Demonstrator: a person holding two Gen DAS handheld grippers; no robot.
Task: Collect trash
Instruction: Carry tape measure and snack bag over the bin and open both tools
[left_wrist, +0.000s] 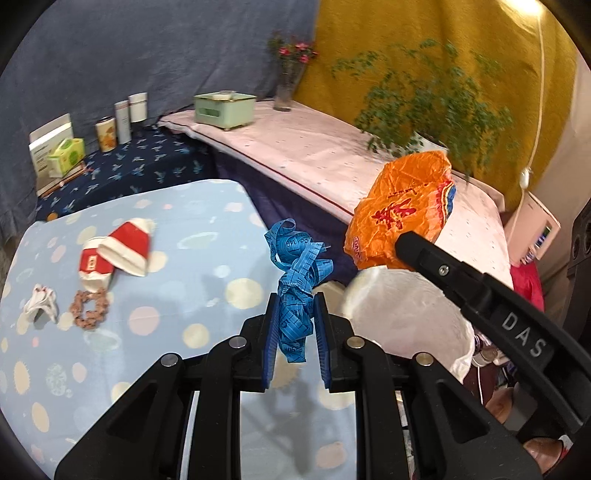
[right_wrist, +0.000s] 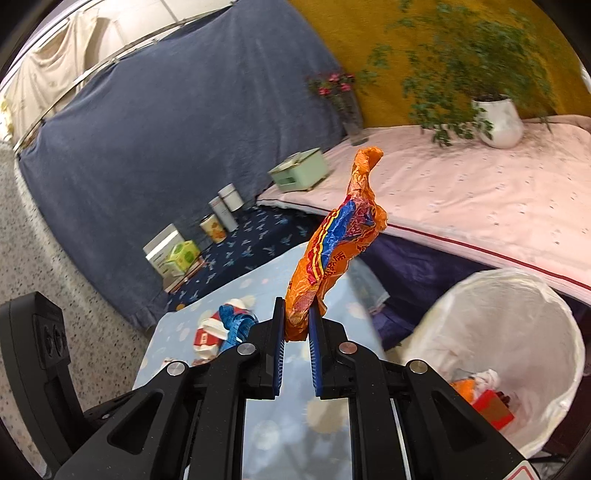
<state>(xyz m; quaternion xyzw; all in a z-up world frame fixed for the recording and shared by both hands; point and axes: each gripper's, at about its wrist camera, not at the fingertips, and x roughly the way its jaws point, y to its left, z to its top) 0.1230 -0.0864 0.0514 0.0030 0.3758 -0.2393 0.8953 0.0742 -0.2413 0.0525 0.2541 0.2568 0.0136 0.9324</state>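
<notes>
The left claw (left_wrist: 295, 319) is clamped on a tangled blue measuring tape (left_wrist: 297, 280), whose lower end hangs down between the pads and out of sight behind them. The right claw (right_wrist: 296, 321) is clamped on one crumpled orange snack wrapper (right_wrist: 332, 254), and the wrapper's bottom end is hidden between the blue pads. In the left view the right claw's black finger covers the wrapper's lower corner and part of the white-lined trash bin (left_wrist: 406, 306) below it. The bin sits just beside the desk (left_wrist: 177, 295), with its far side cut off in both views. Inside the bin some trash shows (a red piece, an orange piece and something white), but the pieces are bunched up and hard to tell apart. On the desk's dotted blue cloth lie two squashed red and white paper cups (left_wrist: 118, 251), touching each other, one crumpled white tissue (left_wrist: 40, 304) and one brown beaded ring (left_wrist: 90, 306). In the right view the left claw hides most of these. Farther back stand three tins (left_wrist: 122, 120), one green tissue box (left_wrist: 68, 155), one mint green box (left_wrist: 225, 107), one vase of pink flowers (left_wrist: 290, 74) and one leafy potted plant (right_wrist: 495, 118), all a bit blurry.
</notes>
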